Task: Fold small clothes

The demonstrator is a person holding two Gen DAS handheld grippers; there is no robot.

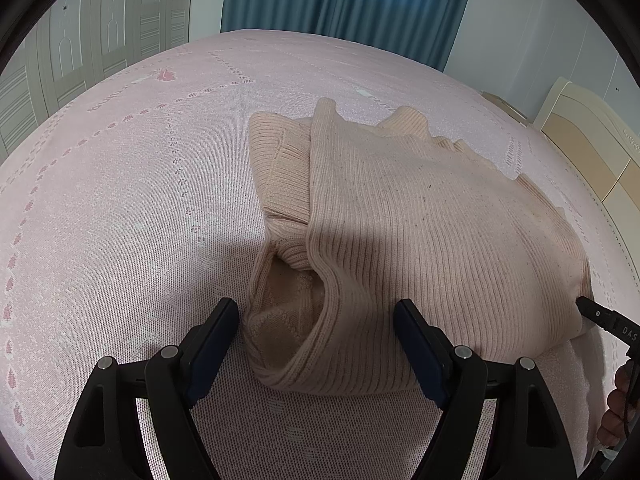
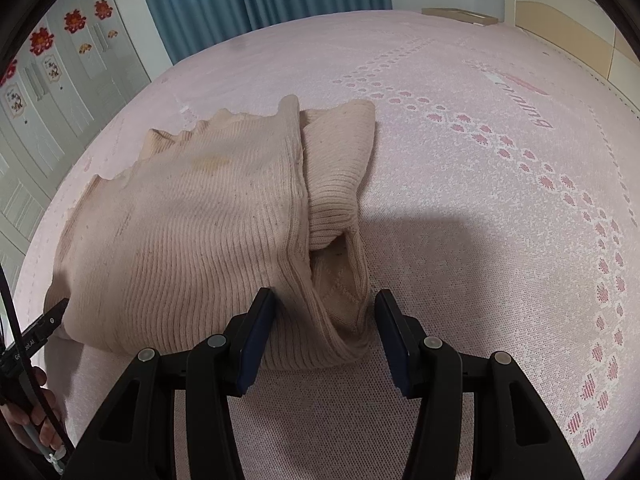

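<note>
Item: beige ribbed sweater (image 1: 400,216) on the pink bed (image 1: 120,220), sides folded in, final fold outstanding; I held left tool (image 1: 316,344) and right tool (image 2: 324,328) open astride its near hem, gripping nothing.

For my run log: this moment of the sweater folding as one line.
stage: beige ribbed knit sweater part-folded on pink patterned bedspread | left gripper: open, astride near fold | right gripper: open, astride near fold
</note>
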